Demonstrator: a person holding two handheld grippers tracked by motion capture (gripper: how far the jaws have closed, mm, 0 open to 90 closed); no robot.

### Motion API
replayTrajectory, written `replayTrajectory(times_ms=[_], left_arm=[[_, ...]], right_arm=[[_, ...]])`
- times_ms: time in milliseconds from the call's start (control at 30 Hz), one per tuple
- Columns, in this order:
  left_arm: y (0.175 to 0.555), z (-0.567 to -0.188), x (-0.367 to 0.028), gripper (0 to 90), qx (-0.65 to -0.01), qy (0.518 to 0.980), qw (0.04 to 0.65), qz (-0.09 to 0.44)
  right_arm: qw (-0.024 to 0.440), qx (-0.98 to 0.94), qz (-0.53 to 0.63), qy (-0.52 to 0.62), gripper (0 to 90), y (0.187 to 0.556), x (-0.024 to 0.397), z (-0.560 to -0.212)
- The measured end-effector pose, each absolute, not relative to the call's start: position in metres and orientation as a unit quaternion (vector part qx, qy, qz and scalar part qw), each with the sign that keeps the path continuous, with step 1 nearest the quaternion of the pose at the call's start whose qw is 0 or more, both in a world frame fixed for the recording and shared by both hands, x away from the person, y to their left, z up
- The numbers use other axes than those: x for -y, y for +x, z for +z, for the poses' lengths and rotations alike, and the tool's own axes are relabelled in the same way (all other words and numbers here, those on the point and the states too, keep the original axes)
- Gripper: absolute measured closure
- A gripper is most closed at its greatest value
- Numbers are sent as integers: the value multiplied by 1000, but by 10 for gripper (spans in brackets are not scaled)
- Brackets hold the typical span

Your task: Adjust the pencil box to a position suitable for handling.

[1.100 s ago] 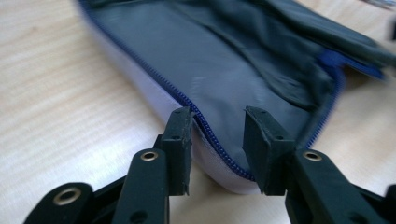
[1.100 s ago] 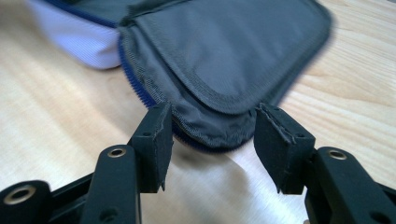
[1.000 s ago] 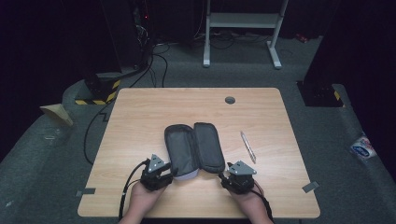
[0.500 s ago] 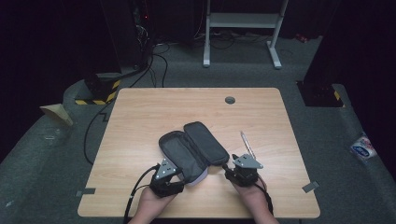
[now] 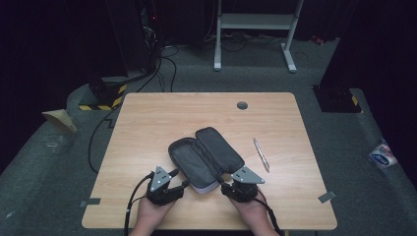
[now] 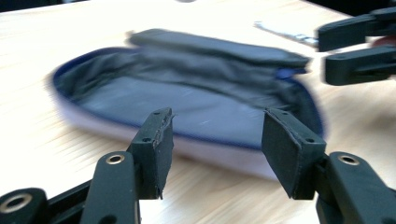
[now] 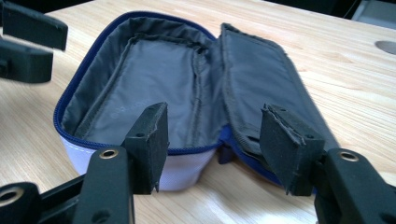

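Dark floor and cables ring the wooden table [image 5: 147,123] where we work, a pouch [image 5: 206,157] lying unzipped and folded flat near the front edge, its grey lining up and nothing inside that we can see. We hold the left gripper [image 5: 179,183] just off the pouch's near left corner and the right gripper [image 5: 227,186] at the near right end by the hinge. Both sets of jaws have just been opening and now stand spread with nothing between them; in the gripper views the pads frame the pouch's white outer wall and blue zip without touching it. We judge the case has been laid open and let go so that both halves stay flat and ready to fill. A pen [image 5: 261,154] lies apart to the right of the pouch, within easy reach of our right hand, likely the next thing to go in.
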State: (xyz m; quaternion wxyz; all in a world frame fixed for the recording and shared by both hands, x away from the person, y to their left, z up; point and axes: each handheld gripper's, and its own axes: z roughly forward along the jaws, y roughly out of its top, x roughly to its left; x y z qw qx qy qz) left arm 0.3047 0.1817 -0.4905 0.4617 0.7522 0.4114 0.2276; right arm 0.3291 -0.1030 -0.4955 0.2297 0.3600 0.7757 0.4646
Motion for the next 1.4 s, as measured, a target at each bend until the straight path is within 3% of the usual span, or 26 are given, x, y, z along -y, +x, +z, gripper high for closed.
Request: replayTrajectory(times_ms=[333, 667, 1100, 1400], left_arm=[[316, -517, -214, 427, -472, 755, 381, 251], [324, -527, -217, 414, -482, 766, 332, 267], [327, -524, -225, 450, -493, 759, 334, 263], [339, -493, -239, 534, -510, 697, 427, 267]], right_arm=[[217, -799, 449, 338, 410, 331, 75, -505], [213, -802, 434, 351, 410, 332, 85, -511], [221, -800, 425, 362, 410, 333, 103, -512], [208, -798, 433, 364, 409, 327, 118, -516]])
